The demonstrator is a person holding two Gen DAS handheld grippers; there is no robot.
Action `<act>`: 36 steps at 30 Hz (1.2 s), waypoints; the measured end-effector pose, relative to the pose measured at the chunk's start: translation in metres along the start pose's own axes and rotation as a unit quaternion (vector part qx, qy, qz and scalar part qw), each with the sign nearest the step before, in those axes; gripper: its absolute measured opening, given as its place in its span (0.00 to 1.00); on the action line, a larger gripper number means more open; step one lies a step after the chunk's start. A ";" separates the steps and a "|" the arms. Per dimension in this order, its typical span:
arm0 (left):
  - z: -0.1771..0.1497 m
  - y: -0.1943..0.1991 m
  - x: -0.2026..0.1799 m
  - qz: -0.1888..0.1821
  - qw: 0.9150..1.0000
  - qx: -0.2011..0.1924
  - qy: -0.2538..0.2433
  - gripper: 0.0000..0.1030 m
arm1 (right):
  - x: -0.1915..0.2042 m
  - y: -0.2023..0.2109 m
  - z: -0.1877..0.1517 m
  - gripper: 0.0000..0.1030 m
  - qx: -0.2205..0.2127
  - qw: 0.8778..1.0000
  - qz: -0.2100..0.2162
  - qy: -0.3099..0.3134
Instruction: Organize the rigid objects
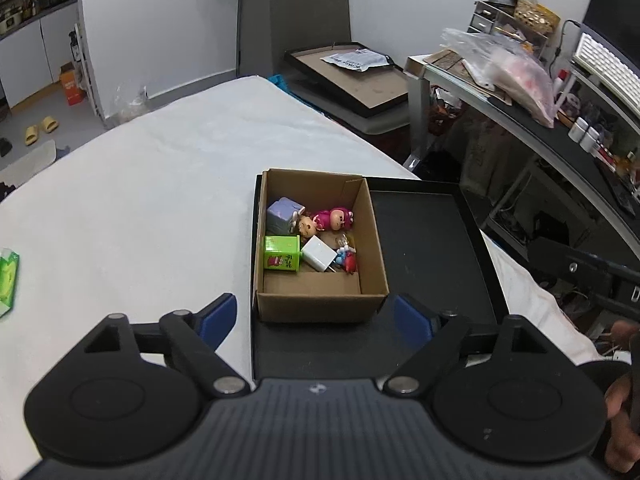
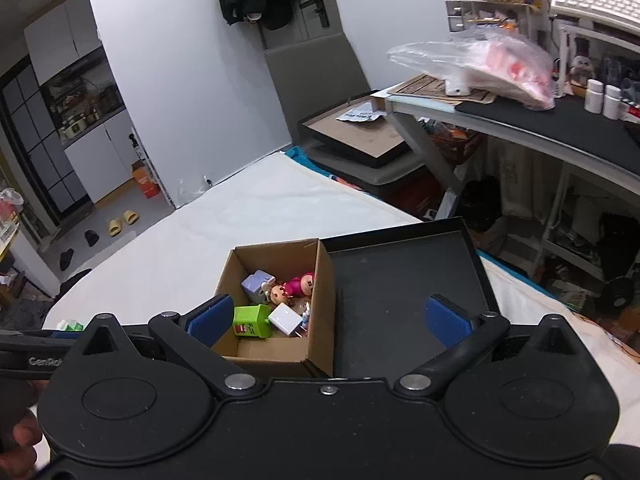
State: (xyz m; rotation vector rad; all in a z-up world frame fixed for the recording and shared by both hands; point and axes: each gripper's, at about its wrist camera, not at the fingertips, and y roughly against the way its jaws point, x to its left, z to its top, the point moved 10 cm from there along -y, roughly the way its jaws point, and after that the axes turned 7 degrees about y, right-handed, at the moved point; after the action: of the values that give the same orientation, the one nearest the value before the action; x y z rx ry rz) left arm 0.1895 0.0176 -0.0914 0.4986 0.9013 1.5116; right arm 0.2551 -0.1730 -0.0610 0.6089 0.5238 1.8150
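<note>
An open cardboard box (image 1: 320, 302) stands at the left end of a black tray (image 1: 424, 240) on a white bed. In it lie a green carton (image 1: 282, 254), a white charger (image 1: 319, 255), a lilac cube (image 1: 282, 213), a pink doll (image 1: 334, 218) and small figures. The box (image 2: 320, 320) and tray (image 2: 400, 276) also show in the right wrist view. My left gripper (image 1: 314, 318) is open and empty, just short of the box's near wall. My right gripper (image 2: 328, 320) is open and empty, above the box's near right corner.
A green pack (image 1: 8, 280) lies at the bed's left edge. A cluttered desk (image 2: 560, 120) with a plastic bag (image 2: 480, 64) stands to the right. A chair with a flat black frame (image 1: 352, 80) is beyond the bed. The white sheet (image 1: 160, 184) spreads left of the tray.
</note>
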 end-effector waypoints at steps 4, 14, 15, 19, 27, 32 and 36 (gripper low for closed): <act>-0.007 0.015 -0.002 -0.009 1.000 -0.005 0.003 0.89 | -0.002 0.018 -0.003 1.00 -0.002 1.000 -0.010 -0.011; -0.019 0.052 -0.002 -0.013 0.999 -0.032 -0.005 0.90 | -0.001 0.062 -0.010 1.00 -0.026 0.999 -0.025 -0.011; -0.020 0.056 -0.001 -0.013 0.999 -0.036 -0.004 0.90 | 0.000 0.065 -0.012 1.00 -0.027 0.999 -0.026 -0.011; -0.025 0.064 0.003 -0.011 0.999 -0.040 0.002 0.90 | 0.004 0.073 -0.021 1.00 -0.025 1.000 -0.017 -0.007; -0.035 0.074 0.003 -0.004 0.999 -0.048 0.003 0.90 | 0.007 0.089 -0.036 1.00 -0.018 1.000 -0.016 0.001; -0.036 0.084 -0.001 -0.002 0.998 -0.058 -0.004 0.91 | 0.008 0.099 -0.037 1.00 -0.025 0.999 -0.021 0.011; -0.039 0.090 -0.001 -0.001 0.998 -0.062 -0.006 0.91 | 0.009 0.103 -0.039 1.00 -0.025 1.000 -0.016 0.006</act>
State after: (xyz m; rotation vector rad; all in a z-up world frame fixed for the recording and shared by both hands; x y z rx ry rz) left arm 0.1031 0.0114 -0.0452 0.4162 0.7931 1.5504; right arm 0.1537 -0.1984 -0.0256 0.5521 0.4919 1.7979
